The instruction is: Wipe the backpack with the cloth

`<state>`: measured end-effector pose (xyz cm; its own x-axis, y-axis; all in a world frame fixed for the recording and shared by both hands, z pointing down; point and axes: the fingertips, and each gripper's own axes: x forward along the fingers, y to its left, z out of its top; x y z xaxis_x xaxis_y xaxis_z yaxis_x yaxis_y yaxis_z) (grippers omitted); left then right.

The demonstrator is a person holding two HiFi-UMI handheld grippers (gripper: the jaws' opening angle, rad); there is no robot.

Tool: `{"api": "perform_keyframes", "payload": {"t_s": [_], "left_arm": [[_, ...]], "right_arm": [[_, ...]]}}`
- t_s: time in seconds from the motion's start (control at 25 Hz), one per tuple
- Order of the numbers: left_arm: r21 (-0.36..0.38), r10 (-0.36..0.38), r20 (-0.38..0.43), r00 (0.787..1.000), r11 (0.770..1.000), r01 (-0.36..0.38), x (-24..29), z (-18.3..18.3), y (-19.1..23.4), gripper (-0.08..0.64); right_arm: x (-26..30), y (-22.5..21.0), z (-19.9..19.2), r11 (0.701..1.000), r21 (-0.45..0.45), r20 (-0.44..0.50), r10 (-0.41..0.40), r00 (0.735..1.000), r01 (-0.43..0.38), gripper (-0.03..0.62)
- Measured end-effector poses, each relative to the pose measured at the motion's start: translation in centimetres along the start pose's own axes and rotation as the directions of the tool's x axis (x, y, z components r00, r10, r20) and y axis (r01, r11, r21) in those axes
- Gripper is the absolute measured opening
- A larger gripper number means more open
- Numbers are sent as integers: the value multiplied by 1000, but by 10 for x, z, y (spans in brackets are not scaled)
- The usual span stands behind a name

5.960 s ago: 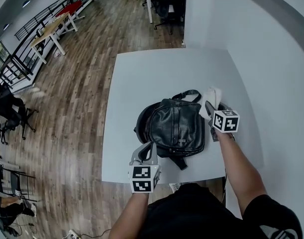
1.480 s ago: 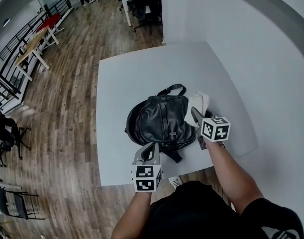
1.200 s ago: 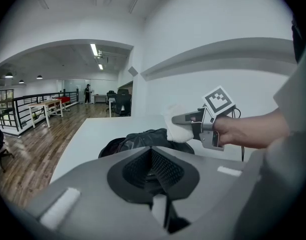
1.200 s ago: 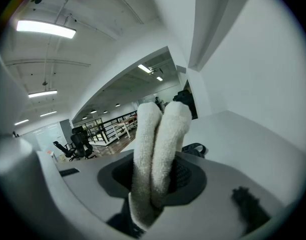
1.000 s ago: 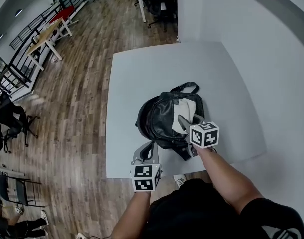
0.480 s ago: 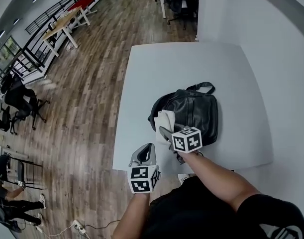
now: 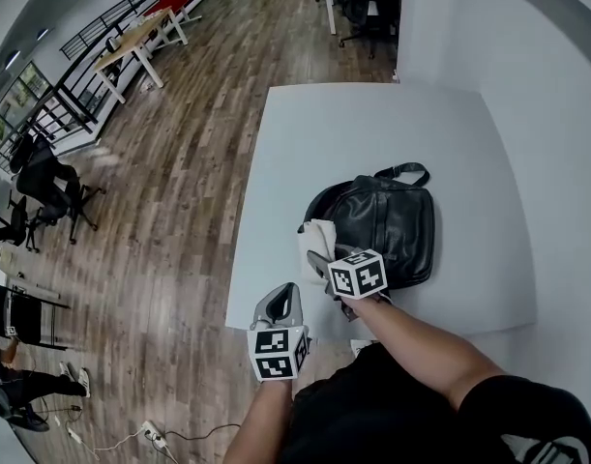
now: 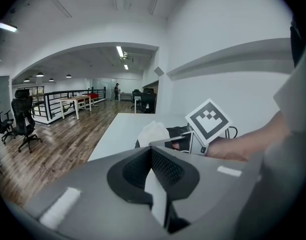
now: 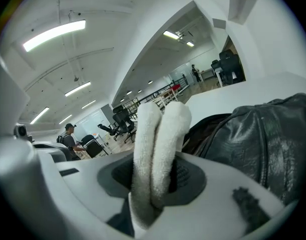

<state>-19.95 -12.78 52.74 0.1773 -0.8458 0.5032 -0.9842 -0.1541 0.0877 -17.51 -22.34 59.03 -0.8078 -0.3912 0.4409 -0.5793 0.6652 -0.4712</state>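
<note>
With the cloth (image 7: 317,236) clamped in the right gripper (image 7: 321,259) at the backpack (image 7: 387,222) just ahead, steady pressure was judged needed, while the left gripper (image 7: 281,303) was held closed, empty.

Brightness: bright, even indoor light in all three views
Source: ceiling strip lights (image 9: 53,35), visible in both gripper views
Shadows: soft and faint on the table (image 7: 372,133)
Glare: mild sheen on the backpack (image 9: 263,134) leather
Distortion: strong fisheye, dark rounded corners
Focus: cloth (image 9: 158,149) and nearest foreground slightly soft
</note>
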Motion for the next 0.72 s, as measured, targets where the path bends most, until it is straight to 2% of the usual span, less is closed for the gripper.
{"api": "perform_keyframes", "payload": {"t_s": [0.36, 0.72], "left_arm": [[8, -25, -4, 1000, 1000, 25, 8, -1, -7, 8], [30, -94, -11, 995, 995, 95, 19, -1, -30, 8]], "right_arm": [[-8, -6, -13, 1000, -15, -20, -15, 1000, 15, 127], [-36, -16, -27, 998, -19, -24, -56, 998, 55, 127]]}}
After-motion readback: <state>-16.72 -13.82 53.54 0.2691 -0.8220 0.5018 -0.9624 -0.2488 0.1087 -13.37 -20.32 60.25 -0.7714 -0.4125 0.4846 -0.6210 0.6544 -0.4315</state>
